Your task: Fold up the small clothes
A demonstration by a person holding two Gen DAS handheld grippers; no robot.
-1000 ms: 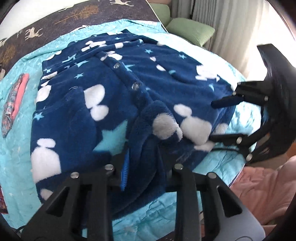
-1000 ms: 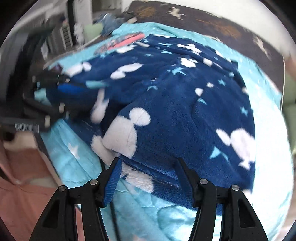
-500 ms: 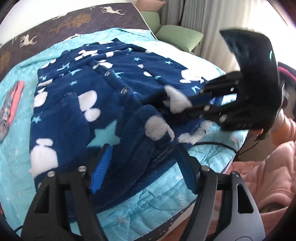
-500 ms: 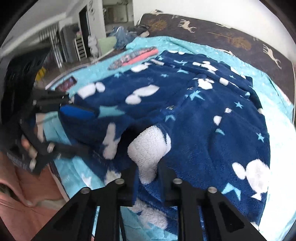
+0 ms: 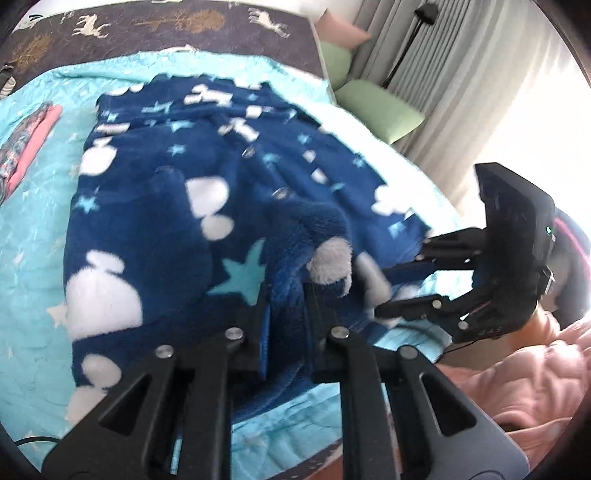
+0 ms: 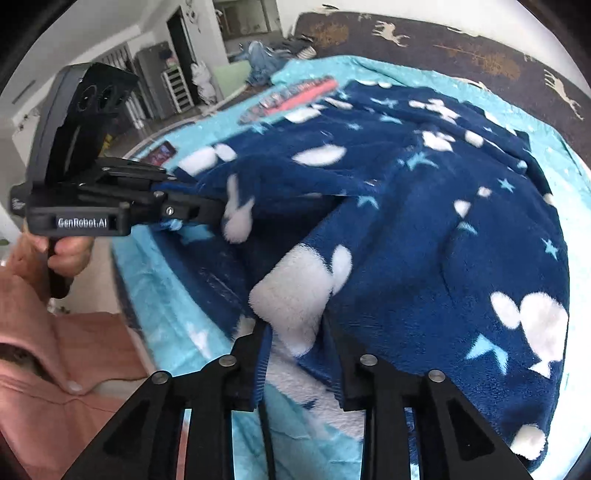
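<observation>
Navy fleece garment [image 5: 177, 229] with white blobs and pale blue stars lies spread over a turquoise quilt [image 5: 33, 236] on the bed, covering most of it from near edge to the far side by the brown deer-print headboard [image 5: 155, 26]. Snap buttons run down its middle.

Left gripper [image 5: 286, 295]: jaws closing, nearly together, with a bunched fold of the garment's near hem pinched between them; blue pads press on the fleece. Fold stands up a bit off the quilt, with a white patch at its top. In the right wrist view the same gripper [image 6: 221, 212] comes in from the left, held by a hand [image 6: 64, 254], tips at a white patch on the hem.

Right gripper [image 6: 297, 354]: jaws opening, but a thick fold with a big white patch sits between them and fills the gap, pads against it on both sides, so it grips the hem. In the left wrist view it [image 5: 399, 284] reaches in from the right at the near right corner of the garment; motion blur there.

Both grips are along the near edge of the bed, right one nearer the right corner.

Folded pink patterned cloth [image 5: 26, 144] lies at the far left of the quilt, well apart from the garment. Green cushions [image 5: 380, 110] past the right edge, by grey curtains [image 5: 424, 70]. Pink quilted sleeve [image 5: 535, 387] at near right
</observation>
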